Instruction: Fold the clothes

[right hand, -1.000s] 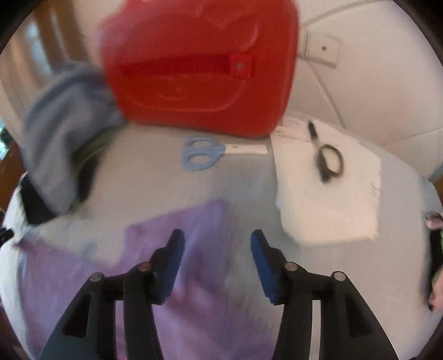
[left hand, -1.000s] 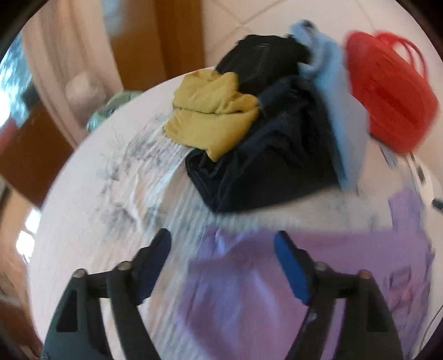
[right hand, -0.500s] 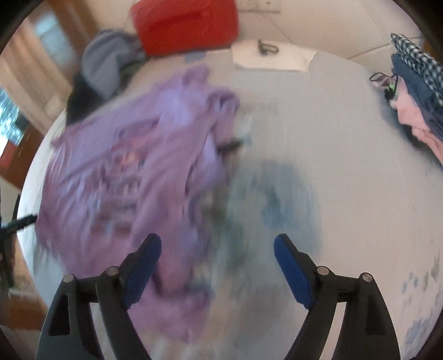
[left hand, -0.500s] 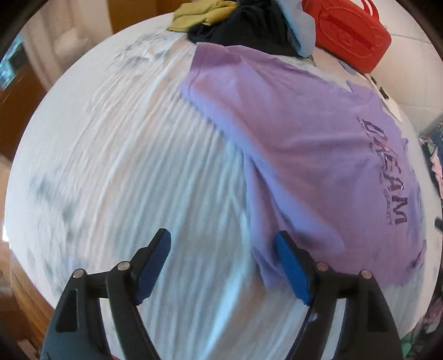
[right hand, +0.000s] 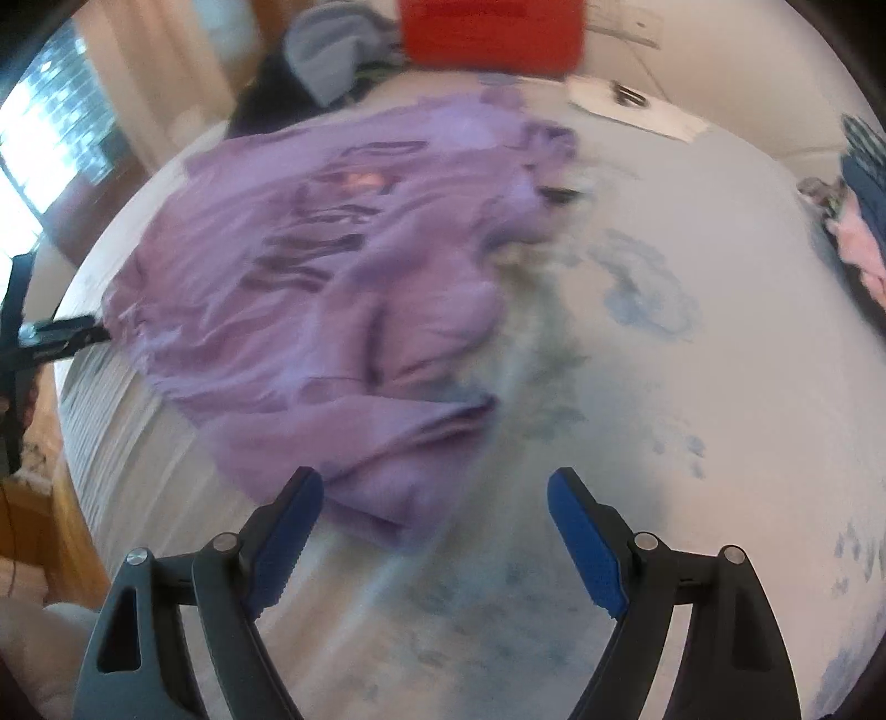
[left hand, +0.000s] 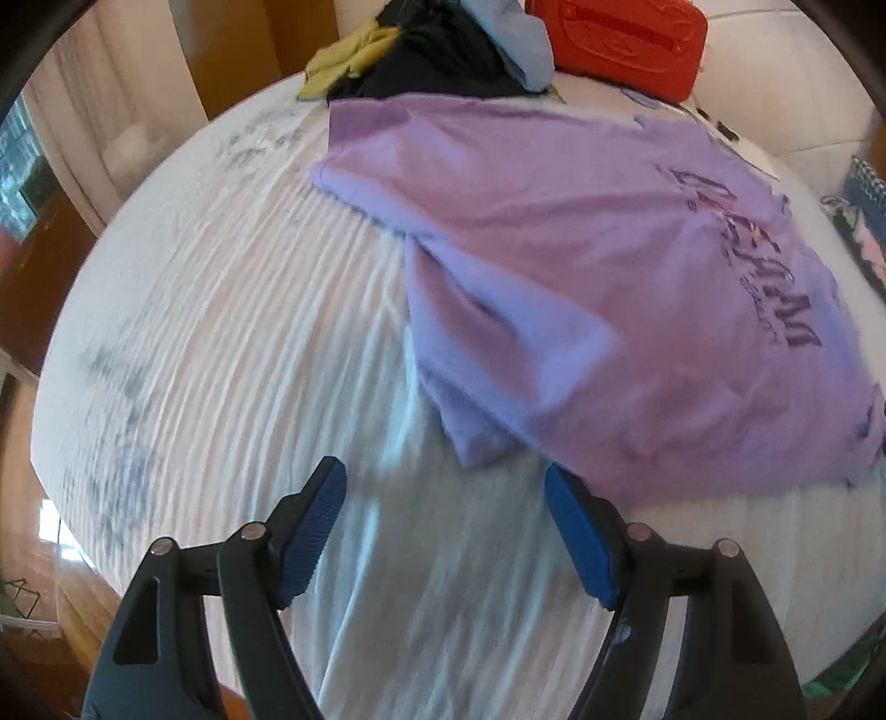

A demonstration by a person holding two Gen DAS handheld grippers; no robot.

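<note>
Both the left gripper [left hand: 446, 534] and right gripper [right hand: 434, 531] stand wide, empty. The rumpled purple cotton T-shirt [left hand: 581, 266], frame centre, could fold crooked if they pinch only one layer.

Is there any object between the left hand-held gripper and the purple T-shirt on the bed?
Nothing visible: only bare bedsheet lies between the open left hand-held gripper and the purple T-shirt.

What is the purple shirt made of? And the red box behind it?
The purple shirt looks like soft knit cloth, probably cotton: matte, it wrinkles and folds limply. The red box looks like hard plastic: smooth, slightly shiny, with moulded shapes on its lid.
</note>
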